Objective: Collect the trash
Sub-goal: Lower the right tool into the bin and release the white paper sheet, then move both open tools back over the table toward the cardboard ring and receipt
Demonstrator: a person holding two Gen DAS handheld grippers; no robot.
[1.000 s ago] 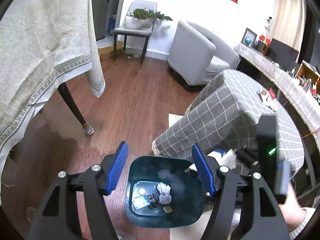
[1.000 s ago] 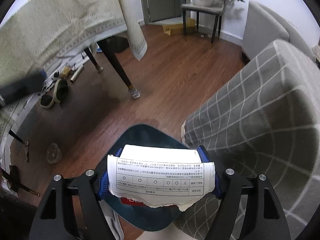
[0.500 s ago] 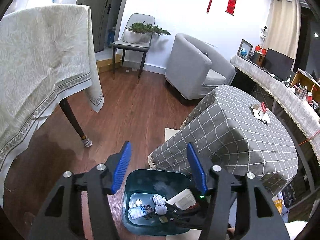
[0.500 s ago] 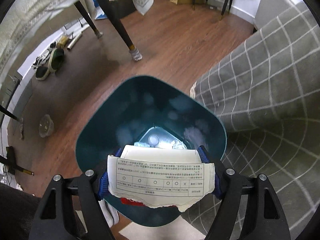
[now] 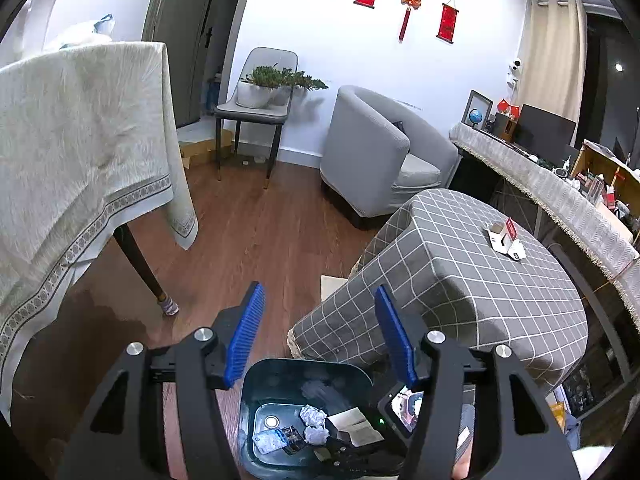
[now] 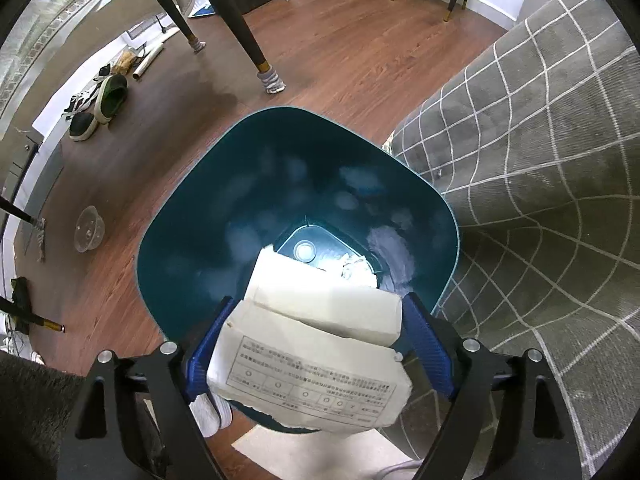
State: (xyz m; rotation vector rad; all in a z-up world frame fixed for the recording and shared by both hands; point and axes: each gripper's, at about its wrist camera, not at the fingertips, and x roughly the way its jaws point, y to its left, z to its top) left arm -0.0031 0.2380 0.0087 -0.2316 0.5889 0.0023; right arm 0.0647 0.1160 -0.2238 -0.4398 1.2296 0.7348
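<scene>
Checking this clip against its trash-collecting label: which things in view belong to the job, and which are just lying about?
Job: torn white carton between the right gripper fingers, jaws just opening; teal bin; crumpled paper; small boxes.

Lying about: shoes, clear cup, potted plant, armchair.

The brown wood-plank floor (image 6: 360, 60) carries the dark teal plastic trash bin (image 6: 192, 200), standing just beside the grey checked cloth-covered surface (image 5: 480, 280), on which small white cardboard boxes (image 5: 506, 240) lie.
</scene>
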